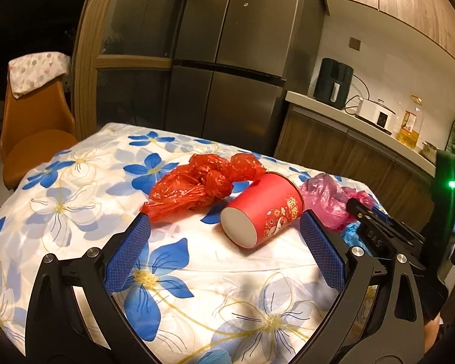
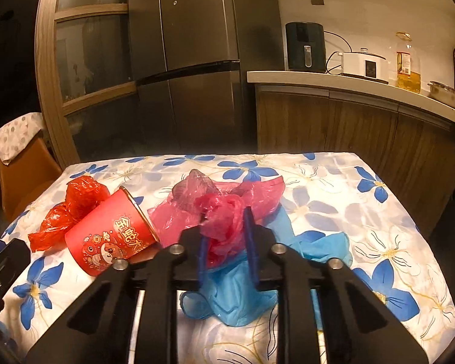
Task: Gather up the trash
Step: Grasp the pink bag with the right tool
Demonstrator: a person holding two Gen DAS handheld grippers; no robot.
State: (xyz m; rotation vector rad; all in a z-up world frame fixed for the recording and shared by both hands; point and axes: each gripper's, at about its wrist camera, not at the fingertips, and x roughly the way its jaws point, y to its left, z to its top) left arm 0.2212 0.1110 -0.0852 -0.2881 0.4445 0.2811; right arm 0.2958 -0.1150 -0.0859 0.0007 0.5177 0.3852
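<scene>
Right claw (image 2: 226, 236) is narrowed on the pink bag (image 2: 227, 209), which lies over the blue bag (image 2: 239, 288) on the table (image 2: 379, 200). Thin film may slip, or drag the blue one. Left claw (image 1: 224, 230) stands wide; red cup (image 1: 261, 209) lies ahead and could roll.

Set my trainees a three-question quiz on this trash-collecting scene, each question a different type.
1. True or false: the red paper cup stands upright.
2. Which bag does the right gripper pinch? A) red plastic bag B) pink plastic bag C) blue plastic bag
3. Fill in: the left gripper is ____.

Key: 1 false, it lies on its side on the floral tablecloth; 2 B; 3 open.
</scene>
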